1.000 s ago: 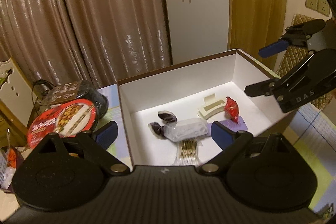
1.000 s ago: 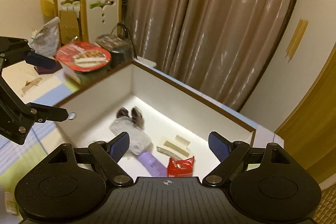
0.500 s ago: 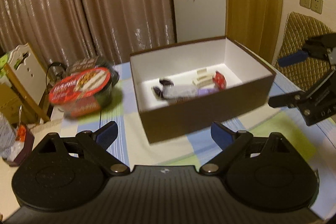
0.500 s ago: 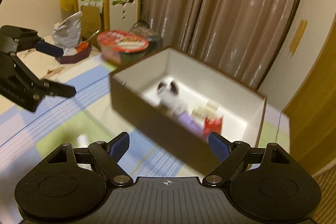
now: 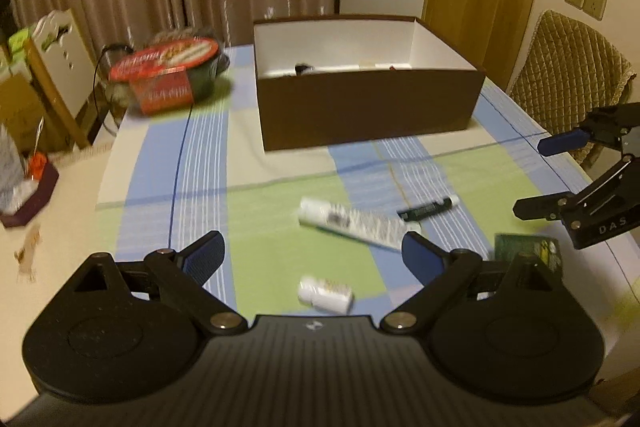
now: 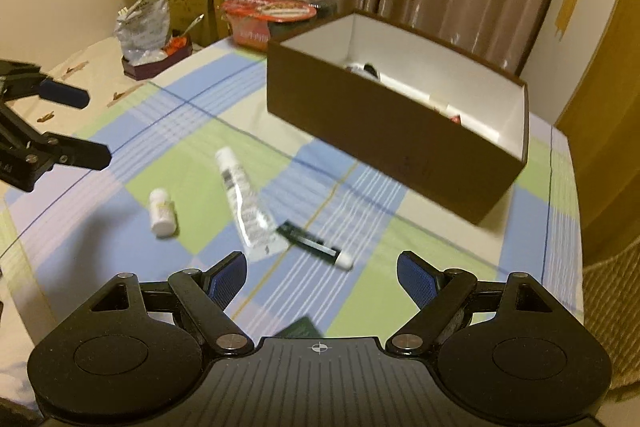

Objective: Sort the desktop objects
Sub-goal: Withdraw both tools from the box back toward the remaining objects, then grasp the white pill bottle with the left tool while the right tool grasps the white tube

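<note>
Here both tools, left (image 5: 311,257) and right (image 6: 321,275), hang released and empty over the white tube (image 6: 245,203).

Before the box (image 5: 368,107) lie tube (image 5: 352,223), marker (image 5: 430,207) (touching) and, nearer, bottle (image 5: 325,294).

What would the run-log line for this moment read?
left hand-held gripper: open, empty | right hand-held gripper: open, empty | on cloth: tube, marker, small bottle | box: partly filled
</note>
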A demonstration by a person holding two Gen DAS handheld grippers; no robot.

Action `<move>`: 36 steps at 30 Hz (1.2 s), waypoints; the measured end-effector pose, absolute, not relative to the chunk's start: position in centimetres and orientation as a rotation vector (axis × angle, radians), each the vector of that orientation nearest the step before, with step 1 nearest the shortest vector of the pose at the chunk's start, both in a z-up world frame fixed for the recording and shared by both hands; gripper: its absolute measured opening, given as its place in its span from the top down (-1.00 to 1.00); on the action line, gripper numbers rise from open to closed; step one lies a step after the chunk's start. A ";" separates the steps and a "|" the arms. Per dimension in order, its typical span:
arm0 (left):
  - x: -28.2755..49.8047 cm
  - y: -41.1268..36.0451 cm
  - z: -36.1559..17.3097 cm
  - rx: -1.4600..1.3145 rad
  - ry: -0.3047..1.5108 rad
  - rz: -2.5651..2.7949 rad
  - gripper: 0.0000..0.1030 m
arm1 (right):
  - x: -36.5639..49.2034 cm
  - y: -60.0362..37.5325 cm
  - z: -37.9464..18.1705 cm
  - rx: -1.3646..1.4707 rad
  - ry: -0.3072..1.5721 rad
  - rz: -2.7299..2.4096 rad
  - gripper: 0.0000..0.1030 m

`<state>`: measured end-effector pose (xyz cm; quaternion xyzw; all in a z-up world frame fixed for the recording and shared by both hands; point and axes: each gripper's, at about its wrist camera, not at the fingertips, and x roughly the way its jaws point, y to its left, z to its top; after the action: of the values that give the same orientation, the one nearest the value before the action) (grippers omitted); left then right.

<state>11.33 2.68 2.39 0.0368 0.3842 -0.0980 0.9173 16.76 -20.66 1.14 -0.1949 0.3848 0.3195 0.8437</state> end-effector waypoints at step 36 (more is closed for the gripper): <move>7.8 3.3 -0.8 0.081 0.862 -0.223 -0.81 | 13.6 -19.3 -1.2 -0.485 0.917 0.685 -0.65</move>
<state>7.79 3.27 -0.85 0.0390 0.4167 -0.1079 0.9018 13.64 -19.33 -1.23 -0.2270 0.4296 0.3209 0.8130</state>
